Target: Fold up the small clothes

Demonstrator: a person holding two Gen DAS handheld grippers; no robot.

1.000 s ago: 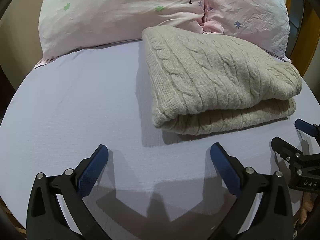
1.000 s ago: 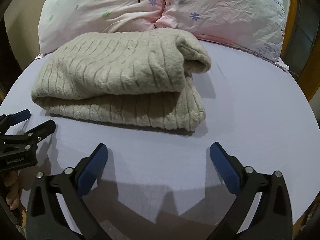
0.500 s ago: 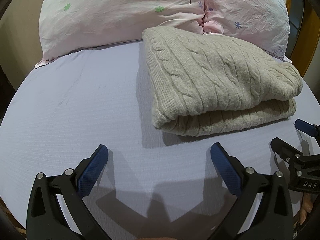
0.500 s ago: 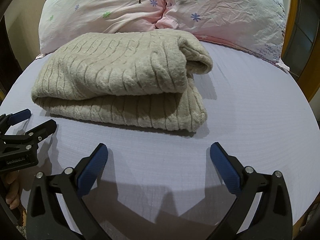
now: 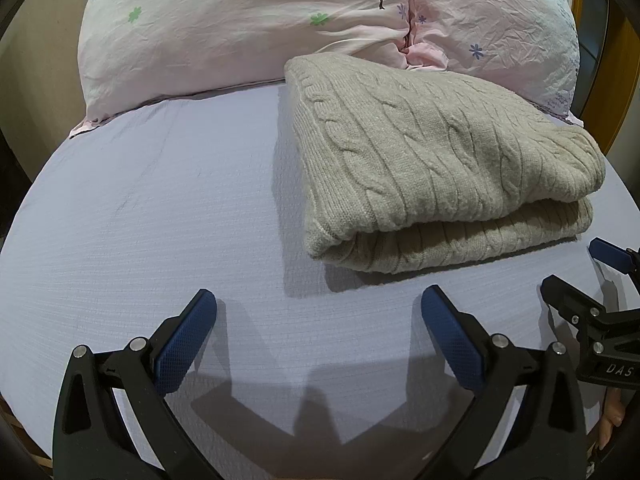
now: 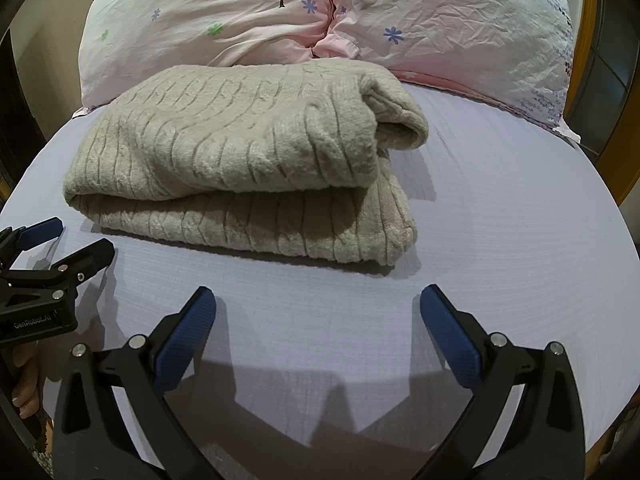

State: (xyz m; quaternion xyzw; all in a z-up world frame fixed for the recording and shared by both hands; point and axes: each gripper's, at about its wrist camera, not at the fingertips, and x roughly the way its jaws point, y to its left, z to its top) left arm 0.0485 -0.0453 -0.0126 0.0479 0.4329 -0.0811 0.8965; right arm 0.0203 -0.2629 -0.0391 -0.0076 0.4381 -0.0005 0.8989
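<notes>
Chunky beige cable-knit wool sweater, fuzzy and matt, ahead of the tool; lilac bedsheet finely ribbed cloth; crinkly pink cotton pillows.

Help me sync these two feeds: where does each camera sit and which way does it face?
Left wrist: on the left tool, facing the pillows; sweater ahead-right; right tool at right edge.
Right wrist: on the right tool, same heading; sweater ahead-left; left tool and fingers at left edge.
Shared: sweater, pillows, bedsheet.

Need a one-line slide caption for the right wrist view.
Right gripper open and empty over the lilac sheet, facing a folded beige cable-knit sweater below pink pillows.
</notes>
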